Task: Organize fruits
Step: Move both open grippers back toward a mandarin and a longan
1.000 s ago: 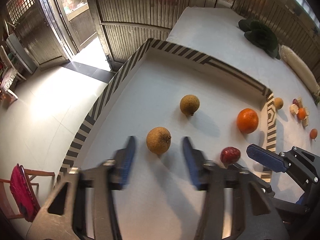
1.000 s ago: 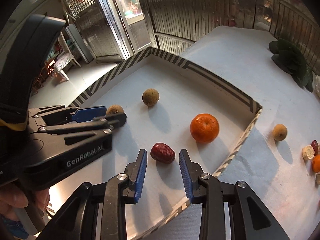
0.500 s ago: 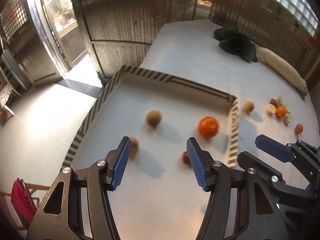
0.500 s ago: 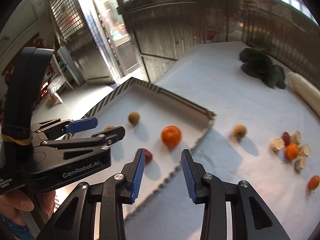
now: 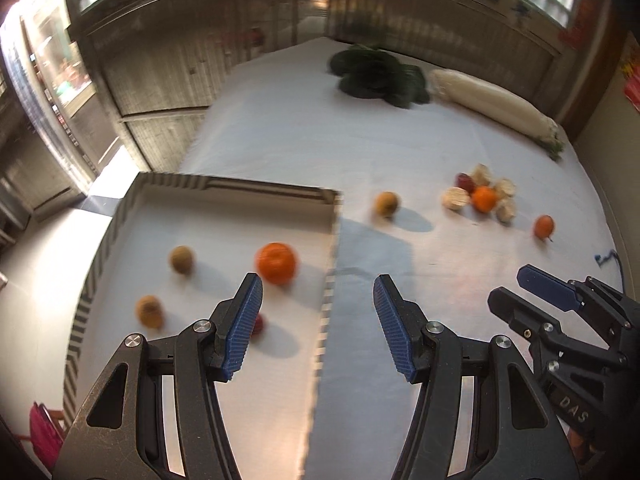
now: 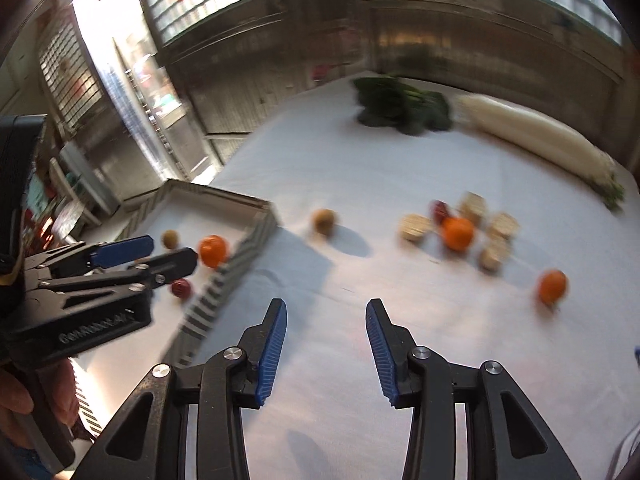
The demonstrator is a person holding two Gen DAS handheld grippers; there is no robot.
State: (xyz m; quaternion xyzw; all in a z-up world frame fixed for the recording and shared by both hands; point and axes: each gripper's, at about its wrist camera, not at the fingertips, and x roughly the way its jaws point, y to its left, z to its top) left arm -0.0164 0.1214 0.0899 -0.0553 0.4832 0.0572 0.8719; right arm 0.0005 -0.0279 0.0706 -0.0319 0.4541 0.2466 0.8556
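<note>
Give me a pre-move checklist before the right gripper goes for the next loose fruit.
1. Right gripper open and empty: ok.
2. Left gripper open and empty: ok.
3. Loose brown fruit free-standing on the cloth, nothing touching it: ok.
4. Tray has bare floor for another fruit: ok; it holds an orange, a red fruit and two brown ones.
5. Left gripper out of the right's path to the brown fruit: ok, it sits over the tray.
6. Image sharpness for aiming: not ok, motion blur.

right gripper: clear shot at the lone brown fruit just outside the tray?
Probably yes. The right gripper is open and empty, and only bare tablecloth lies between it and the brown fruit. The tray wall stands off to the left.
</note>
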